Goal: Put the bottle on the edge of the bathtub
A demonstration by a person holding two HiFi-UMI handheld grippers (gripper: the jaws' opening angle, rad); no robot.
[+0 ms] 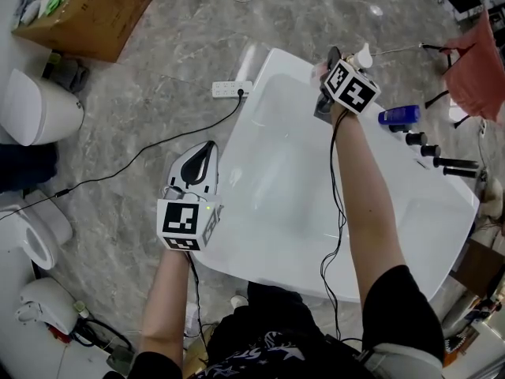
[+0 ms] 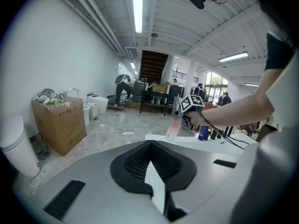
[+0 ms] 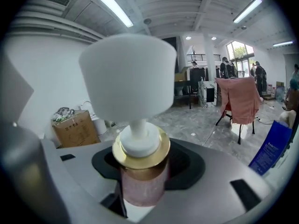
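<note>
Head view, item one: my right tongs [image 1: 346, 60] clenched on the pink pump bottle [image 1: 362, 56], upper right of frame, over the far rim of the bathtub [image 1: 237, 133]; contact with the rim indeterminable. Item two: my left tongs [image 1: 207, 150], closed and empty, beside the tub's left rim.

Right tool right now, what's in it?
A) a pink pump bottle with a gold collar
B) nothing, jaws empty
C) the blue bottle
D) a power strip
A: the right gripper view shows the right tool closed on the pink pump bottle, with its gold collar and white pump head up. The blue bottle lies apart from it.
</note>
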